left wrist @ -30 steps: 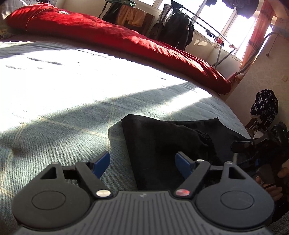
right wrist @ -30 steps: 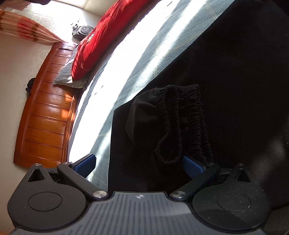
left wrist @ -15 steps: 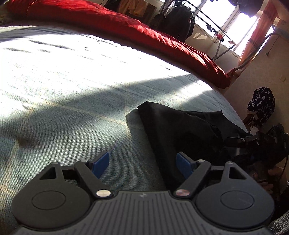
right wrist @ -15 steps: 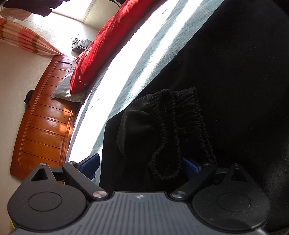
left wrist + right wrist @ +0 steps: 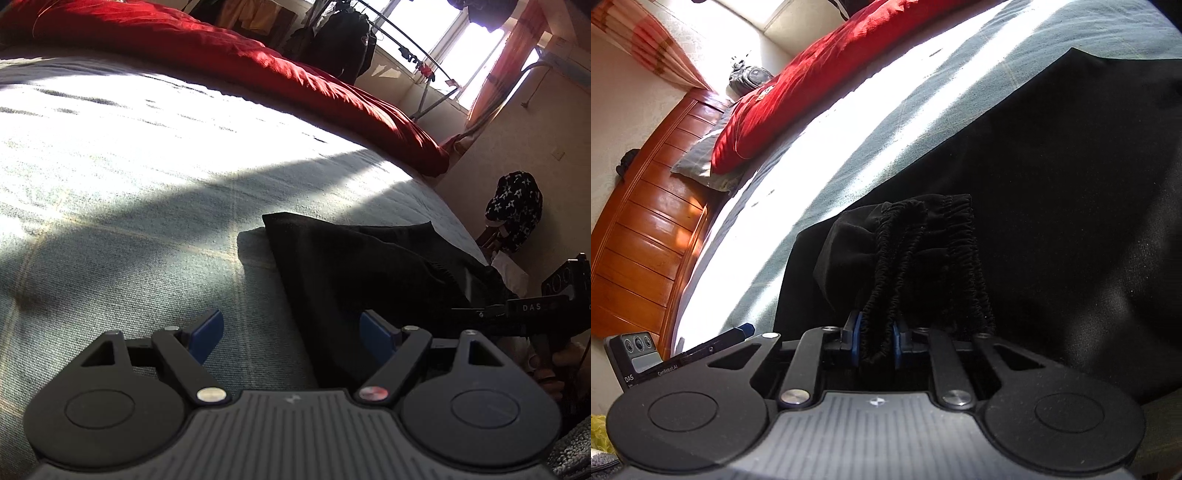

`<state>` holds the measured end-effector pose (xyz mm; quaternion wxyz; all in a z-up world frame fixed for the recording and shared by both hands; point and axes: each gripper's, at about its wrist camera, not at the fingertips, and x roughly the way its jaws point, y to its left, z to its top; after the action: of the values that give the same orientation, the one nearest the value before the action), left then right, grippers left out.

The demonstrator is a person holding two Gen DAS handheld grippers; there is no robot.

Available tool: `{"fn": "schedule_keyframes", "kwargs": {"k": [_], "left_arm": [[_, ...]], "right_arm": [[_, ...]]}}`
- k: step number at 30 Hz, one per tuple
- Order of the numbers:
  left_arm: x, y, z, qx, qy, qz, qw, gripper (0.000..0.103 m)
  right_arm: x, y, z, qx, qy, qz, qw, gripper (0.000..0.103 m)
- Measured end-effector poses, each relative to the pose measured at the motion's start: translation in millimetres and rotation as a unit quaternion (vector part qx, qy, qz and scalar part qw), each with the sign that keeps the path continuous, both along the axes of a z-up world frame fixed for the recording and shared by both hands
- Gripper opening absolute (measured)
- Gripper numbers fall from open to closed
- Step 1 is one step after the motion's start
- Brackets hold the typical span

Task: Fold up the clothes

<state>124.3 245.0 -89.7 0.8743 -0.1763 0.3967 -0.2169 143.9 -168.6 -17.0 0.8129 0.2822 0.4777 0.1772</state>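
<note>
A black garment (image 5: 351,266) lies on the grey-green bed cover (image 5: 110,166). In the right wrist view it (image 5: 1071,221) fills the right side, and its gathered elastic waistband (image 5: 923,251) bunches up toward me. My right gripper (image 5: 875,339) is closing its jaws on a fold of that waistband, and the blue pads press on it from both sides. My left gripper (image 5: 290,325) stands open low over the bed. The garment's left edge runs between its fingers, and neither pad touches the cloth.
A red duvet (image 5: 258,62) lies along the far side of the bed. A wooden headboard (image 5: 639,229) and a pillow (image 5: 701,162) are at the left in the right wrist view. A clothes rack (image 5: 343,33) stands by the window. A star-patterned cloth (image 5: 513,206) sits off the bed's right edge.
The right gripper's jaws went from wide open to pinched on the waistband. The left gripper tipped down and slid left of the garment, then held still.
</note>
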Motion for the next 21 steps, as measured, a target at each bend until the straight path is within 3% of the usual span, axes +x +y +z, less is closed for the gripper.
{"fn": "schedule_keyframes", "kwargs": {"k": [4,7,11,14,18,21], "left_arm": [[4.0,-12.9,4.0,0.002,-0.007,-0.029,0.9996,0.081],[4.7,-23.9,10.6,0.001,-0.022,-0.056,0.9982,0.081],[20.7,-37.8,20.5,-0.001,-0.049,-0.08,0.9956,0.081],[44.5,-45.5,26.9,0.006,-0.06,-0.074,0.9955,0.081],[72.6,-55.6,26.6,-0.039,-0.058,-0.077,0.9946,0.081],[92.3,-76.4,5.6,-0.039,-0.035,-0.087,0.9948,0.081]], "right_arm": [[1.2,-11.3,-10.3,-0.004,0.022,-0.038,0.999,0.03],[-0.7,-5.3,13.5,-0.053,-0.018,-0.031,0.998,0.049],[4.3,6.3,41.5,-0.093,-0.078,-0.009,0.993,0.05],[16.3,29.8,50.3,-0.104,-0.125,0.047,0.986,0.053],[29.9,64.2,41.1,-0.143,-0.151,0.126,0.97,0.053],[37.5,79.6,26.4,-0.186,-0.15,0.166,0.957,0.053]]}}
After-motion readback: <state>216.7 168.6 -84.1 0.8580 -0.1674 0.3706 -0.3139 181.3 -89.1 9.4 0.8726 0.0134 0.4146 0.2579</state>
